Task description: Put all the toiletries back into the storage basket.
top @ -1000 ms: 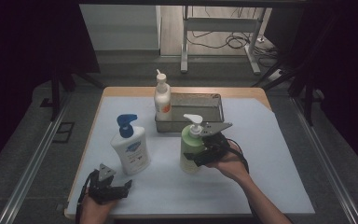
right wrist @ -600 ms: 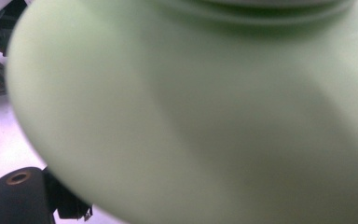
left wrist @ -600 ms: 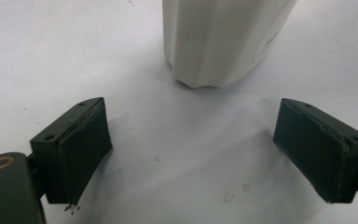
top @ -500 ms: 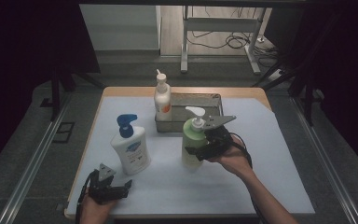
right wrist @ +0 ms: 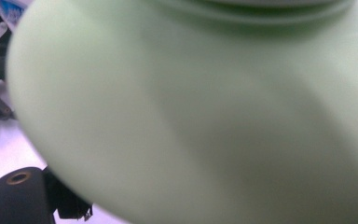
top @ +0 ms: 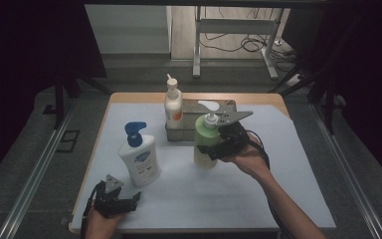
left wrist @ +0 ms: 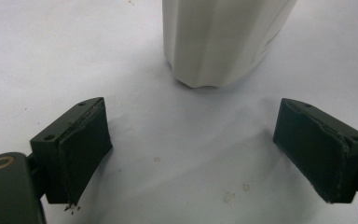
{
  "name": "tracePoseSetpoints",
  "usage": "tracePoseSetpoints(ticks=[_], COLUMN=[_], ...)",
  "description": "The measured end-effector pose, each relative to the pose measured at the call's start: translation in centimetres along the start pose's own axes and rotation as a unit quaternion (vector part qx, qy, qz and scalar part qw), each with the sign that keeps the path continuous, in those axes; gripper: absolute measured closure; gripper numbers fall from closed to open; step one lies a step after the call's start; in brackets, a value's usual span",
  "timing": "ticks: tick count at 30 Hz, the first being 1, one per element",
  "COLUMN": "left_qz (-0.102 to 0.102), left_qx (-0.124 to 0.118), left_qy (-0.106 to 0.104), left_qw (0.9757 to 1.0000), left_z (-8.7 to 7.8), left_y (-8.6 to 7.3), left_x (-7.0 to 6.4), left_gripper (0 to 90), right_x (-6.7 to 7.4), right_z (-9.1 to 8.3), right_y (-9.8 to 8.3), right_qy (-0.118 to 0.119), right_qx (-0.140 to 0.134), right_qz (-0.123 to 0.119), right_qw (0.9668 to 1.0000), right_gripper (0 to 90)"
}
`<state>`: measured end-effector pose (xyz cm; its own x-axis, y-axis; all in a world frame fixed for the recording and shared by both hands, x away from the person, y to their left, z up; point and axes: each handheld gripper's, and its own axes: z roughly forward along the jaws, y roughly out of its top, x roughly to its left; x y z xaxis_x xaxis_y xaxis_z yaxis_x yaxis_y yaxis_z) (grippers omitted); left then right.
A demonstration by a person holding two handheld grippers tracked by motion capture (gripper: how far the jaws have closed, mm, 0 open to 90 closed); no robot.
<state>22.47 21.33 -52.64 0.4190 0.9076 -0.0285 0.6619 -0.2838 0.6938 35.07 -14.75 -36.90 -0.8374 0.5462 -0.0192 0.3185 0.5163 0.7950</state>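
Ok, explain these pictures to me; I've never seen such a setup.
A person sits at a table with a hand-held two-jaw gripper in each hand. The high view looks down from above; the other two come from cameras riding on the grippers. The right gripper is clamped on a green pump bottle, whose side is close up in the right gripper view. The left gripper waits open near the table's front edge, facing a white bottle with a blue pump. Farther back, another white bottle stands beside a metal tray.
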Motion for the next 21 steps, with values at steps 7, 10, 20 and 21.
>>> tracePoseSetpoints(ticks=[7, 10, 20, 21], left_qz=[0.000, 0.000, 0.000, 0.000], left_qx=[0.000, 0.000, 0.000, 0.000], left_qy=[0.000, 0.000, 0.000, 0.000], left_qw=[1.0000, 1.0000, 1.0000, 1.0000], left_z=[0.0, 0.0, 0.0, 0.0], left_y=[0.0, 0.0, 0.0, 0.0], left_x=[0.0, 0.0, 0.0, 0.0], left_gripper=[10.2, 10.2, 10.2, 10.2], right_x=[-0.7, -1.0, -2.4, -2.7], right_z=[-0.3, -0.4, -0.2, -0.1], right_y=[1.5, 2.2, 4.0, 4.2], right_qy=[-0.009, -0.013, -0.030, -0.035], right_qx=[-0.006, -0.008, -0.013, -0.013], right_qz=[-0.001, 0.001, 0.013, 0.015], right_qw=[0.9999, 0.9999, 0.9994, 0.9992], right_gripper=[12.2, 12.2, 12.2, 12.2])
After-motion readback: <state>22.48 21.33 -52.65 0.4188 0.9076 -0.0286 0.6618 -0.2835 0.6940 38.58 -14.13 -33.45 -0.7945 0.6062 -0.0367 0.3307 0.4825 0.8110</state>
